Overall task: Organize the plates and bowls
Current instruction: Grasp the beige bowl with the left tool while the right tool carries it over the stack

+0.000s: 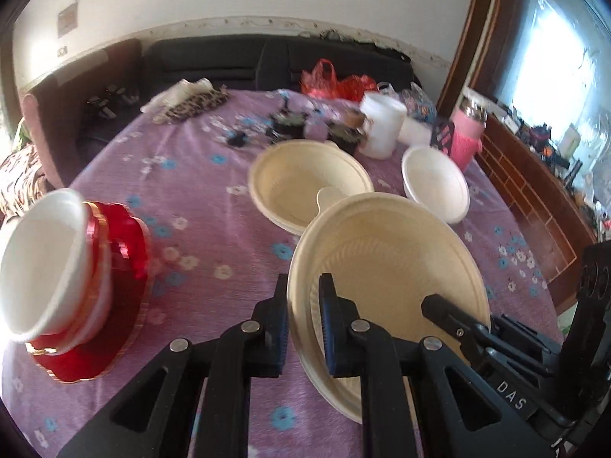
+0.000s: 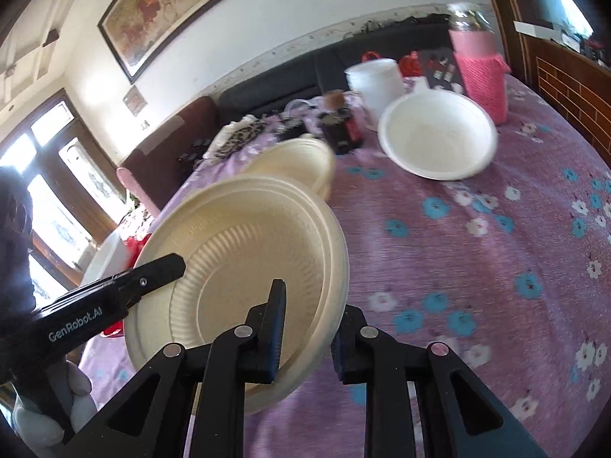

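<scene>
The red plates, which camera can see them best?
The left wrist view. There the red plates sit stacked at the left, tucked among white bowls, mostly in view though blurry. The right wrist view shows only red slivers behind the held cream plate.

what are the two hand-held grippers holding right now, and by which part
Both hold the same cream bowl by its rim: left hand-held gripper on its near-left edge, right hand-held gripper on the opposite edge.

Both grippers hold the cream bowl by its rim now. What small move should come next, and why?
Probably carry the cream bowl forward and lower it into the other cream bowl on the table. The left gripper and right gripper are both shut on its rim and it is tilted above the purple cloth. The matching bowl lies open just beyond it, so nesting looks natural.
</scene>
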`<state>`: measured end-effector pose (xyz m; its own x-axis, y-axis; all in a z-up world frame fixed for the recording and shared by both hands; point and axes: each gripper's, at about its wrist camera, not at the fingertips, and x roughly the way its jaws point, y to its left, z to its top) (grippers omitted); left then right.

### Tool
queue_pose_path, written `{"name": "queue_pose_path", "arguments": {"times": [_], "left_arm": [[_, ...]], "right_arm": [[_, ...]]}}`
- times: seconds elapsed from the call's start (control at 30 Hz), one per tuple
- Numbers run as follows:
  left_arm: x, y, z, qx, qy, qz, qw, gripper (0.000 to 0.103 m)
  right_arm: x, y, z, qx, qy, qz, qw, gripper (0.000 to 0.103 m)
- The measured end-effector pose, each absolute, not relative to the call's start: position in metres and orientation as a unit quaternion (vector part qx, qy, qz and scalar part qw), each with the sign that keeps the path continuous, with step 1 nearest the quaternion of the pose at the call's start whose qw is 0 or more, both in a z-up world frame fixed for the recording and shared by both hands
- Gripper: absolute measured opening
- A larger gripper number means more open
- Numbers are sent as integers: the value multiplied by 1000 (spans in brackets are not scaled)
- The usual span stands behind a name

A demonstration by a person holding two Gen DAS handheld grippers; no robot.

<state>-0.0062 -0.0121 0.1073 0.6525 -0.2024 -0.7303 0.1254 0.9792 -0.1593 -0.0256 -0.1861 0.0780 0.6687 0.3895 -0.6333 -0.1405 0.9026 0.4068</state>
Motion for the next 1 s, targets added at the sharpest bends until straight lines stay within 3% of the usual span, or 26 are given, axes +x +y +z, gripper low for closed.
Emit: {"name": "queue_pose_path", "arguments": {"times": [0.53, 1.0], "left_arm": [[-72, 162, 189, -108, 303, 3, 947, 14], [-47, 243, 183, -110, 324, 60, 938, 15]], "right_arm": [[-38, -1, 187, 65, 325, 251, 909, 23], [-7, 102, 192, 4, 346, 271, 898, 24]]}}
